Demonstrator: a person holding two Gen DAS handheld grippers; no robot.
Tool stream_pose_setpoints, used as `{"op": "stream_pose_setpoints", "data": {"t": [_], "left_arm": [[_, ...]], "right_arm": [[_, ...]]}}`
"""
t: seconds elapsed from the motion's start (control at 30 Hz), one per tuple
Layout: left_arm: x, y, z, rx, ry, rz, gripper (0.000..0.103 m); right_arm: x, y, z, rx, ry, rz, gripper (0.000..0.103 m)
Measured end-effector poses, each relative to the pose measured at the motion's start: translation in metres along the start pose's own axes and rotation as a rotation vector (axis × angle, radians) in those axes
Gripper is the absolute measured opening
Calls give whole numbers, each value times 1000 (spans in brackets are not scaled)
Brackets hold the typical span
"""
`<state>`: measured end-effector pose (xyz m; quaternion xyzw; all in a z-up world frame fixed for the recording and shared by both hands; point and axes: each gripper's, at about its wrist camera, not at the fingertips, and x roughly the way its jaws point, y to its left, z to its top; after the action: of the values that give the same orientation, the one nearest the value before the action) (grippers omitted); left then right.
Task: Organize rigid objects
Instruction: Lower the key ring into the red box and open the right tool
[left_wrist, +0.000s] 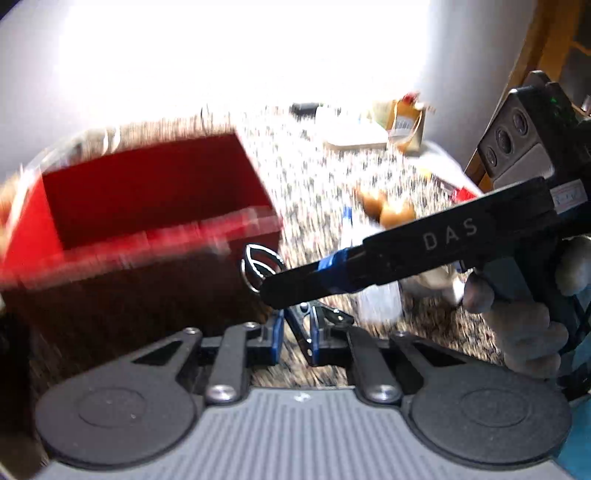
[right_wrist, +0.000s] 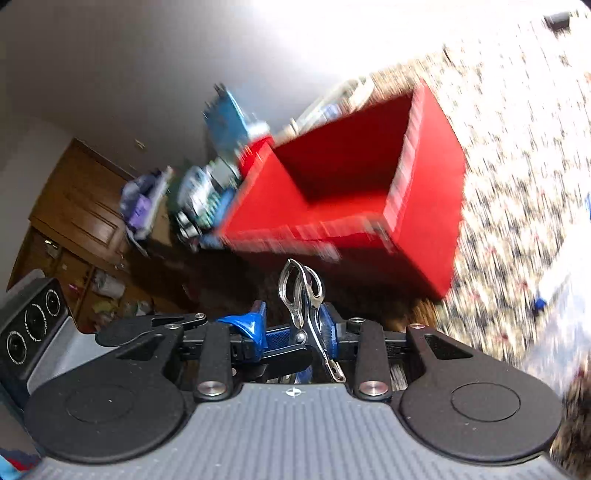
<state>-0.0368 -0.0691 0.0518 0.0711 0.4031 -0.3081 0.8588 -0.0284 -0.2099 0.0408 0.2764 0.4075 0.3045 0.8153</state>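
Nearest, my left gripper (left_wrist: 297, 338) pinches a black plastic clip (left_wrist: 314, 317). My right gripper (right_wrist: 291, 334) clamps small shiny metal scissors (right_wrist: 304, 295). Beyond stands the open red rectangular box (right_wrist: 424, 192). The scissors sit crooked and could slip before reaching it.

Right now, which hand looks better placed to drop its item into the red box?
Probably the right. Its tool holds a metal clamp just before the red box's open top. The left tool holds a black clip lower, beside the box's wall.
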Motion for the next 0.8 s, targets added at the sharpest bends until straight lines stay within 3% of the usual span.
{"op": "stream_pose_setpoints", "data": {"t": [0.2,0.37,0.57,0.8], "left_arm": [[-22,35,48,117,-96,35,9],[-16,79,85,181,-103,45,9],[20,124,108,246,-28,43,9],[86,166,98,252,118,11,9]], "right_arm": [[28,30,51,-61,-116,-44,15],[62,31,90,-19,-147,-98,15],[114,3,112,61,-102,-185,15],[172,-36,113,197,-20,-270,15]]}}
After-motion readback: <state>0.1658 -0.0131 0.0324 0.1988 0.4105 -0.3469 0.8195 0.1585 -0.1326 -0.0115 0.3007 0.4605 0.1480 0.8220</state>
